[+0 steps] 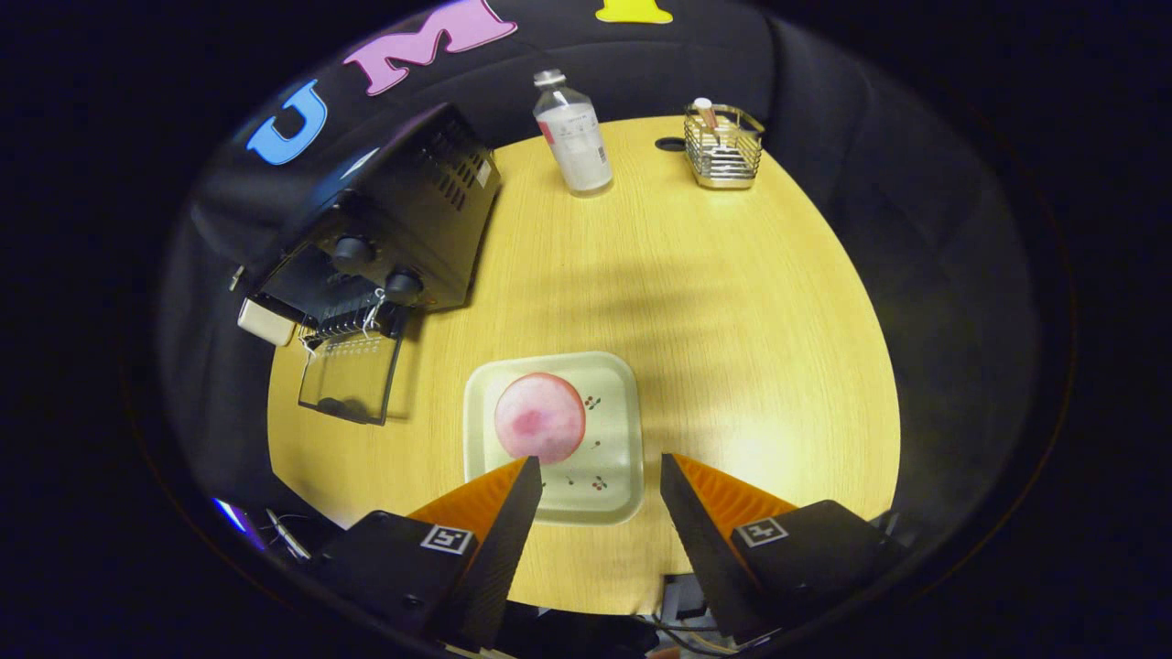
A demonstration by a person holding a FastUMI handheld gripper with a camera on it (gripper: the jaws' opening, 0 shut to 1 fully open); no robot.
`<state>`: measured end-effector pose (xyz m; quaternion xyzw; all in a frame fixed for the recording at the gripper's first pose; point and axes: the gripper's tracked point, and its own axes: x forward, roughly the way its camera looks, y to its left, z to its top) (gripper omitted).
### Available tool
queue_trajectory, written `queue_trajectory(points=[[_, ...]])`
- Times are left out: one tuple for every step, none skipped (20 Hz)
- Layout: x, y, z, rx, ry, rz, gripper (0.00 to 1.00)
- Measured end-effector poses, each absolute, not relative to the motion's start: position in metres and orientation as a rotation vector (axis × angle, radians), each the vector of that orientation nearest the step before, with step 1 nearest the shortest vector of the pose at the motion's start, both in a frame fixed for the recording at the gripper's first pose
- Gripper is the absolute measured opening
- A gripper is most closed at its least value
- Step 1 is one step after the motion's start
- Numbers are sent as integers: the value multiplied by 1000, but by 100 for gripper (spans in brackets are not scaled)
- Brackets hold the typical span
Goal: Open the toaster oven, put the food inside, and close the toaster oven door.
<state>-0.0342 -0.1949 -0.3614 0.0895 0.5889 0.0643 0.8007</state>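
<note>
Gripper view looks down over a round yellow wooden table [732, 348], with the gripper [600, 471] nearest of all: its two fingers stand wide apart and hold nothing, the gap between them lying over the near edge of a pale square plate [609, 439]. The plate sits on the table just ahead of the fingers, printed with small cherry sprigs, and on its left half rests the food [540, 416], a round pink piece with a darker pink blotch; the tip of the left finger overlaps the food's near edge in the view, though whether it touches cannot be told. Further off and to the left stands the black toaster oven [403, 210], turned at an angle, with two dark knobs [352, 249] on its front. Its glass door [352, 375] is folded down flat onto the table, well apart from the plate, and the wire rack shows at the mouth of the oven. At the far side of the table stand a clear bottle [574, 133] with a white label and, to its right, a small wire basket [723, 146] with something upright in it
</note>
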Motion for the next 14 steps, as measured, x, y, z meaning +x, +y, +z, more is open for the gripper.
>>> queue_trajectory(points=[[-29,-200,-369,200,1291,136,87],[-26,-205,-379,204,1325,134,86],[-25,-206,-387,206,1356,140,86],[-26,-206,-394,202,1389,152,85],[-28,-207,-399,186,1420,161,81],[-31,-207,-405,162,1443,174,78],[-32,-205,-409,133,1460,186,78],[-33,-204,-412,107,1474,195,78],[-34,-204,-416,82,1489,191,78],[-35,-203,-418,68,1504,183,77],[-36,-202,-420,51,1517,175,74],[-36,-201,-422,34,1523,172,73],[-36,-200,-426,17,1530,170,73],[-36,-200,-426,2,1536,160,73]])
